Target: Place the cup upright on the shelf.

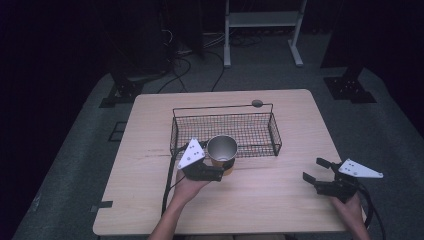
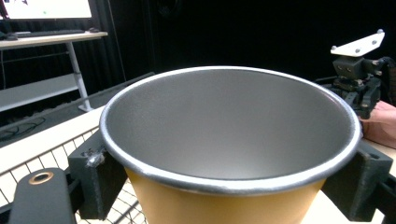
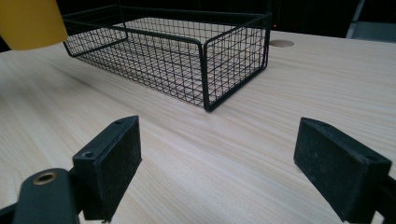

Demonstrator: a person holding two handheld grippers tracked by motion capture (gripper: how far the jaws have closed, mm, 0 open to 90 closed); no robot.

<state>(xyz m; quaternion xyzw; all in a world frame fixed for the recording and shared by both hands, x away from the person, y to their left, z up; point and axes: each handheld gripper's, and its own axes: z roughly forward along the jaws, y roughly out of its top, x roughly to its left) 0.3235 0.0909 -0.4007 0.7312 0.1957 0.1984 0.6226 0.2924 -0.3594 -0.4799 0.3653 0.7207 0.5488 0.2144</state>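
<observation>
High view: your left gripper clamps the yellow cup at frame centre, before the wire basket; your right gripper, lower right, gapes wide.

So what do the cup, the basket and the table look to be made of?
Cup: probably paper, going by the matte yellow outside and rolled rim, with a dull silvery lining that could be foil or metal.
Basket: thin wire mesh on a thicker rod frame, black, apparently coated metal.
Table: pale top with fine straight grain lines, either wood or a wood-look laminate.
</observation>
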